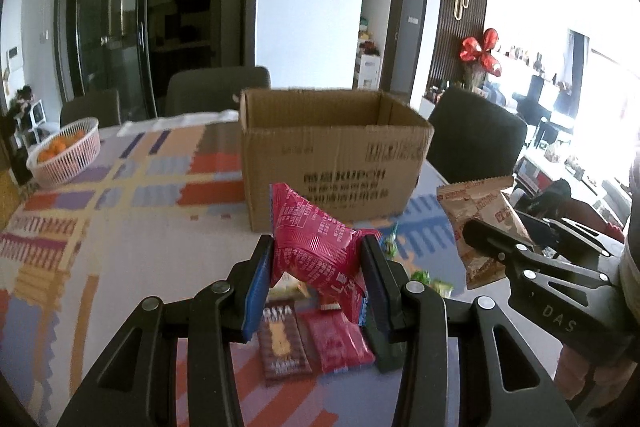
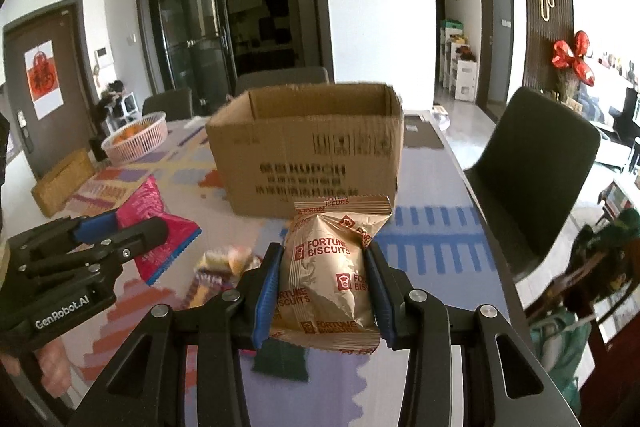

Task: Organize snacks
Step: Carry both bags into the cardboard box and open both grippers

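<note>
Left tongs clamped on a red snack packet, blue pads pressing both sides, packet lifted off the surface and tilted, its top corner pointing up-left. Right tongs clamped on a gold Fortune Biscuits packet, held upright between the pads, also clear of the surface. Both packets sit in front of the open cardboard box, near its front wall, neither inside it. In the left view the right tongs show at the right edge with the gold packet sticking up from them; in the right view the left tongs show at the left edge with the red packet. Box stands upright on the patterned cloth, flaps open, print on the front face; can't see its inside. Below the left tongs on the surface: a brown bar packet and a red bar packet lying flat, side by side, just touching or nearly. A few small green-wrapped items lie just right of them, blurred. Pink basket with oranges sits at the far left of the surface, well apart from the box. Dark chairs stand behind and to the right of the surface.
</note>
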{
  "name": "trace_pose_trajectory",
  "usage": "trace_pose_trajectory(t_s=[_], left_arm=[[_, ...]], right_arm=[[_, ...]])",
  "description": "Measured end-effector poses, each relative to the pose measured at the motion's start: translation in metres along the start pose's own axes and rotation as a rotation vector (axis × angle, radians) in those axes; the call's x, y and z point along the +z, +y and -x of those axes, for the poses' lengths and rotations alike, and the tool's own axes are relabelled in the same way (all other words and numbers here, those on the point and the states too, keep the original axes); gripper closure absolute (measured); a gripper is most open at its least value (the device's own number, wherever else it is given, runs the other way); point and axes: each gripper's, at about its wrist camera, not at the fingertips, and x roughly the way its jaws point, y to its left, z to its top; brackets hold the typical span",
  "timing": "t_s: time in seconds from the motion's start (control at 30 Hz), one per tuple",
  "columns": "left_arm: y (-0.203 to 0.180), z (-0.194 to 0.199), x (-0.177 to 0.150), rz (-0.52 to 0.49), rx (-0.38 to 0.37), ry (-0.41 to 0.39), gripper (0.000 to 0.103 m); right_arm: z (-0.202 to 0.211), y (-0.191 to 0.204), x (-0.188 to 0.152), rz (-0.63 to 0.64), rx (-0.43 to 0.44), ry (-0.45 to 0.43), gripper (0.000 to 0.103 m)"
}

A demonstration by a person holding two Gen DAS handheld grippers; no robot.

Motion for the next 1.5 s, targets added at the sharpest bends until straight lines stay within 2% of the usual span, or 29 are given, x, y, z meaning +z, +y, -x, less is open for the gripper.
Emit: trace_pose_trajectory(t_s=[0.4, 0.6, 0.9, 1.13, 1.43, 1.5], left_arm=[[-0.001, -0.013, 0.049, -0.068, 0.037, -0.106, 0.060], [0.003, -0.032, 0.070, -0.063, 0.043, -0.112, 0.060], [0.014, -0.060, 0.105, -0.056, 0.036, -0.098, 0.060], [0.021, -0.090, 0.129, -0.053, 0.025, -0.053, 0.060], [0.030, -0.136, 0.143, -0.037, 0.006, 0.072, 0.059], [0.030, -0.142, 0.143, -0.038, 0.014, 0.088, 0.055]], right_arm=[[-0.010, -0.003, 0.055, 0.000, 0.016, -0.129, 0.061], [-0.023, -0.003, 0.081, -0.005, 0.019, -0.172, 0.061], [-0.046, -0.004, 0.113, 0.021, 0.016, -0.180, 0.061], [-0.075, -0.003, 0.135, 0.035, 0.030, -0.141, 0.061], [-0.118, -0.016, 0.152, 0.006, 0.041, -0.044, 0.061], [-0.127, -0.018, 0.153, 0.005, 0.038, -0.025, 0.061]])
